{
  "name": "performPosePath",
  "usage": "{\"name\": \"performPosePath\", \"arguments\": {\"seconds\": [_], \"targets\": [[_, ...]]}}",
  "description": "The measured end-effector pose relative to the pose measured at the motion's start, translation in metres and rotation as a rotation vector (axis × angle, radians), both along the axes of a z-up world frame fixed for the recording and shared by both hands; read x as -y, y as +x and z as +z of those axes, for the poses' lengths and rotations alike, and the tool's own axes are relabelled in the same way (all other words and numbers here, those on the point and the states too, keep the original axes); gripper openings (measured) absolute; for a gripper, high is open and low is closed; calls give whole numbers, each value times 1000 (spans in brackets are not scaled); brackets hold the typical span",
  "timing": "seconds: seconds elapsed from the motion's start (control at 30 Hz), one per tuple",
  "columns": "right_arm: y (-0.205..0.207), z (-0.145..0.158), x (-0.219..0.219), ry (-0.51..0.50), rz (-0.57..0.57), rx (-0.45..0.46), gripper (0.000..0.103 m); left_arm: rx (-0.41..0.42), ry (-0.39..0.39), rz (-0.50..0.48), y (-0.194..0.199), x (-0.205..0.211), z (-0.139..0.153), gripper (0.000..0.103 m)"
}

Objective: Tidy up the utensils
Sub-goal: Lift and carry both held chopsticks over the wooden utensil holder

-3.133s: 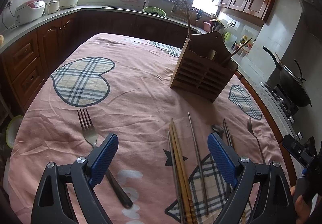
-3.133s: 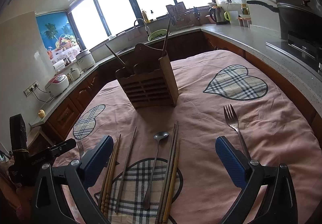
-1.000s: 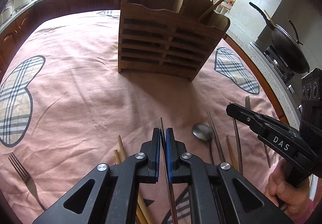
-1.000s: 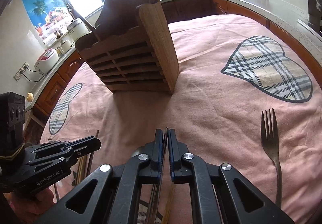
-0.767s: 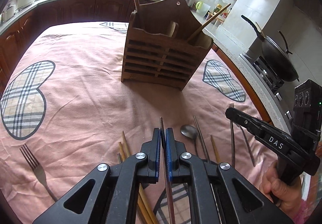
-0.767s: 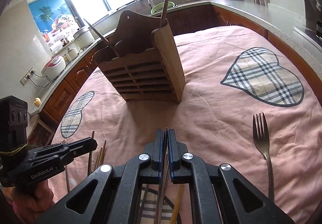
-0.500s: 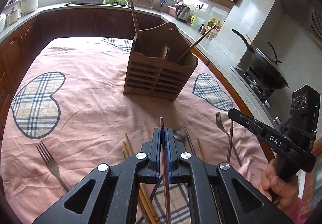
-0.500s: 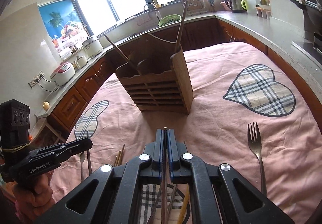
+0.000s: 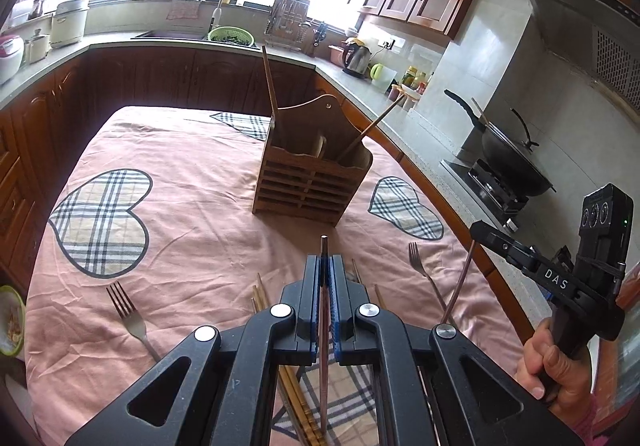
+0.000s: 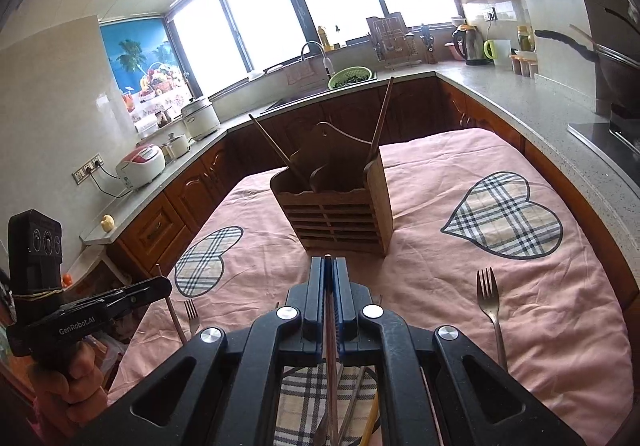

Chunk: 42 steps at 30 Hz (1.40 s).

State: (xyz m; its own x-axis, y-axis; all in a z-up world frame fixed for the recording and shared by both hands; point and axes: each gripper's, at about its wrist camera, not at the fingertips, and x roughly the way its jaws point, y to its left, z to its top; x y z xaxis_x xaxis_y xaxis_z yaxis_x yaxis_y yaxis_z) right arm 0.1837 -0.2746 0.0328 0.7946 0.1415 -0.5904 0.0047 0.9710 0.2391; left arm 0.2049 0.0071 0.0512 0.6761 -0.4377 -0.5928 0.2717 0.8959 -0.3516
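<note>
the left gripper [image 9: 325,266] has its blue pads pressed together on a thin reddish metal chopstick [image 9: 324,346], whose blunt tip pokes out just past the fingertips. the right gripper [image 10: 329,270] is clamped the same way on a second metal chopstick [image 10: 331,366], tip barely showing. both are lifted clear of the table.

straight ahead of each tool stands the wooden utensil holder [image 9: 312,181], upright, slatted on its front, with a curved back board; two wooden chopsticks lean out of its compartments. bare, wrinkled pink cloth lies between the grippers and the holder.

below the left gripper, wooden chopsticks [image 9: 296,398] lie on the pink tablecloth [image 9: 192,238], which is printed with plaid hearts. one fork [image 9: 130,320] lies to the lower left of that tool, another fork [image 9: 420,266] to its right.

a hand [image 9: 556,370] grips the right tool's handle near the table's right edge, beside the stone counter.
</note>
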Motion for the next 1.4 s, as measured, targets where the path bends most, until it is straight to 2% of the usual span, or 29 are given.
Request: {"name": "performPosePath", "arguments": {"seconds": [0.3,0.73,1.0,1.4], "targets": [[-16,19,-2,-12,-8,58,4,41,-10,16,-12,-9,11,3],[-14,35,-3,-9,-12,112,4,96,-32,41,-11,-21,21,3],[1,45,1,-8,-19,147,4,128,-44,63,5,-27,28,3],[46,77,9,-14,-43,237,4,230,-63,99,49,-25,56,3]]}}
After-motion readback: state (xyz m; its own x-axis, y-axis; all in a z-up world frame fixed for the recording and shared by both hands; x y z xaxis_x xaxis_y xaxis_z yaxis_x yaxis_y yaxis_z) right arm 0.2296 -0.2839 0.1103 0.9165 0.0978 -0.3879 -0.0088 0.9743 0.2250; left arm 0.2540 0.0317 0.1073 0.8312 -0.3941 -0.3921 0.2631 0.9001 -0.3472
